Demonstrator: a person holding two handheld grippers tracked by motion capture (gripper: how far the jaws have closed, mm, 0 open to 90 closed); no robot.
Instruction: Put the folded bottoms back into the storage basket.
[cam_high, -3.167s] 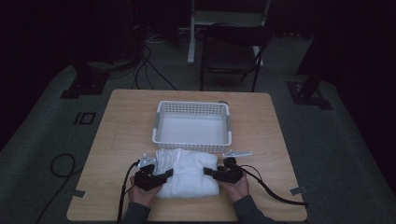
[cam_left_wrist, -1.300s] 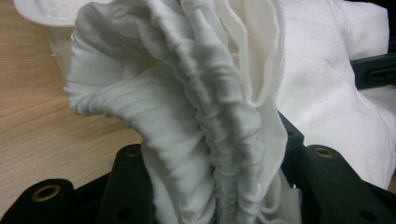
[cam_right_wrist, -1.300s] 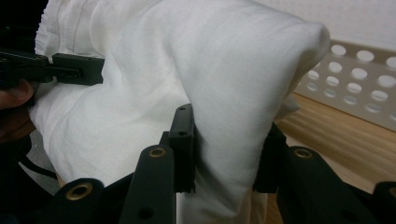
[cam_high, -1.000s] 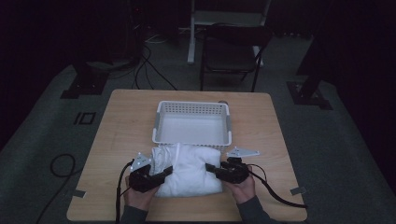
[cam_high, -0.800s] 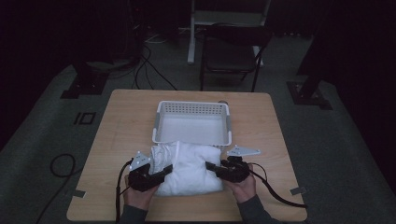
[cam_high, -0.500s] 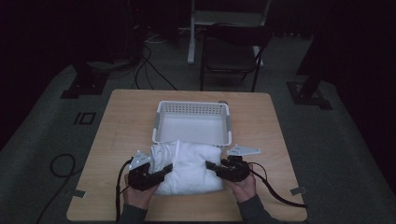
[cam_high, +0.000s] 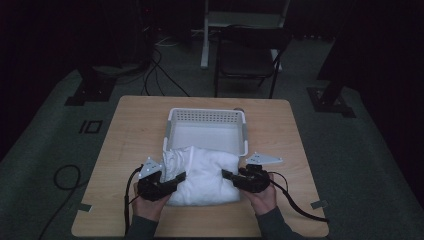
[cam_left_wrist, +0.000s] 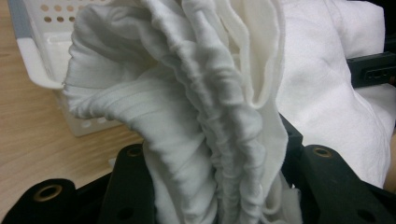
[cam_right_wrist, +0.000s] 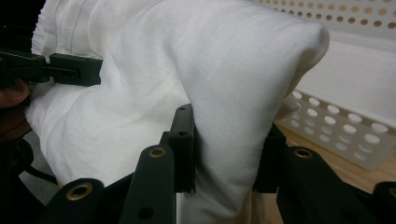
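2 hands come up from the near edge of the light wooden table (cam_high: 125, 135), each holding a black gripper against a bunched white cloth garment (cam_high: 205, 175) that lies between them on the near half of the table. The left gripper (cam_high: 176, 179) is clamped on the garment's left side; in the left gripper view a thick gathered fold of ribbed white fabric (cam_left_wrist: 205, 140) is pinched between its 2 black jaws, with a crinkled seam running up the middle. The right gripper (cam_high: 226, 175) is clenched on the garment's right side; in the right gripper view a smooth hump of white cloth (cam_right_wrist: 233, 93) rises from between its jaws. Each gripper carries a grey 3-cornered plate on top and trails a black cable off the near edge of the table. The far edge of the garment reaches the near wall of a white perforated plastic basket (cam_high: 172, 125), which sits just beyond it at the middle of the table; whether cloth overlaps the rim I cannot tell. Beyond the table, on the dim grey floor, stands a dark chair (cam_high: 247, 60), with black cables (cam_high: 155, 75) to its left.
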